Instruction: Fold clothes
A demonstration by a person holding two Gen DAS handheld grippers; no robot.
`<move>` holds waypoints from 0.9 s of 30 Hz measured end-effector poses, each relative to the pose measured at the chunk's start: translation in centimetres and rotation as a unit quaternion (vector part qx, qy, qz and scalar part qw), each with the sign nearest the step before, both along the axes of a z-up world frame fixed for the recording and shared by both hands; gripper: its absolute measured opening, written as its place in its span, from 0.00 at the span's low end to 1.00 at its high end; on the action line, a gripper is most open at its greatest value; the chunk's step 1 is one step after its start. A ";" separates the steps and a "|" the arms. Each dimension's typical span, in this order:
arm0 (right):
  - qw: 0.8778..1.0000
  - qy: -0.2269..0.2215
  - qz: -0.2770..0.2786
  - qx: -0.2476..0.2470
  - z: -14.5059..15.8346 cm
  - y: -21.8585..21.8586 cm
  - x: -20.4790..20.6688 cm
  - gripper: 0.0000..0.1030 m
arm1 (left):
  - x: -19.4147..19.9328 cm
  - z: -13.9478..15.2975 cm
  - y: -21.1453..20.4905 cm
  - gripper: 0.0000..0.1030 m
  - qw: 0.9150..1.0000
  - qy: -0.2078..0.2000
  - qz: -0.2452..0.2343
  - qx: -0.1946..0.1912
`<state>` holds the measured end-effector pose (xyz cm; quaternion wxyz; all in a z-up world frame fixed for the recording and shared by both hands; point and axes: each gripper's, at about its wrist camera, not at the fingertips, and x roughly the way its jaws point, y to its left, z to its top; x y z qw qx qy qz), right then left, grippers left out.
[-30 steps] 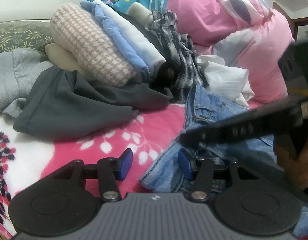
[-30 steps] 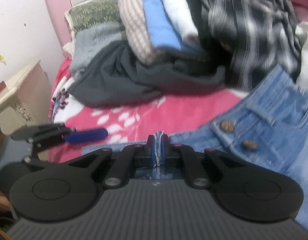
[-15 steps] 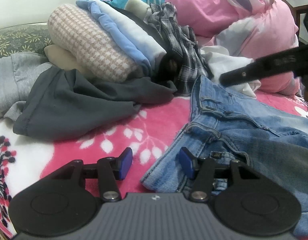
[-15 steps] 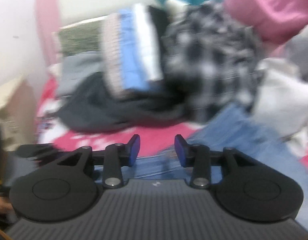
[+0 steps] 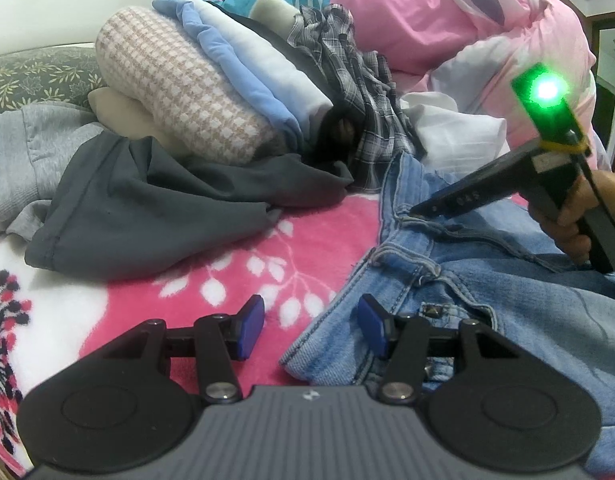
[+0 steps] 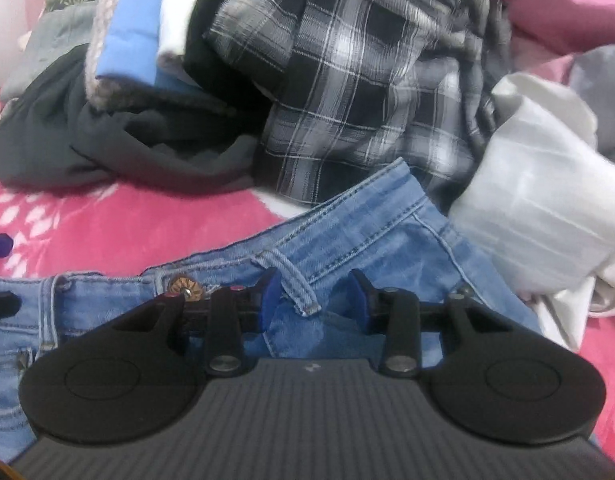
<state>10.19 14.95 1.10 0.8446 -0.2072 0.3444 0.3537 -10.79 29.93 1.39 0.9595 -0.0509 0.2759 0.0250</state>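
Left wrist view: the left gripper (image 5: 310, 330) is spread apart, empty, at the corner of the blue jeans (image 5: 487, 312) lying on the pink flowered blanket (image 5: 235, 264). A hand holds the right gripper (image 5: 417, 213) down on the waistband.

Right wrist view: the right gripper (image 6: 312, 300) has just been closing; its jaws stand apart around a belt loop (image 6: 295, 282). A plaid shirt (image 6: 367, 92) lies behind.

Right gripper (image 6: 312, 296): a second ago clamped on a denim edge near the jeans (image 6: 359, 236) buttons; it let go, swung toward 2 o'clock along the waistband, and its jaws have just been closing either side of a belt loop (image 6: 295, 280), not pinching it. Waistband now lies flatter.
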 end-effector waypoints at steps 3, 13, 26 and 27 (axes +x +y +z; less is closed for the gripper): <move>1.000 0.019 0.003 0.003 -0.1 0.6 0.4 0.13 | 0.1 0.0 0.0 0.52 1.000 0.000 0.000 -0.002; 0.999 -0.004 0.024 -0.025 0.4 1.1 -0.5 0.11 | -0.1 0.1 0.3 0.52 1.000 -0.001 0.000 -0.012; 0.999 -0.003 -0.012 0.051 -0.2 0.0 0.2 0.04 | -0.3 0.1 0.2 0.52 1.000 -0.001 0.001 -0.008; 0.998 -0.004 -0.015 0.063 -0.2 -0.2 0.2 0.04 | -0.3 0.1 0.2 0.52 1.000 -0.002 0.001 -0.007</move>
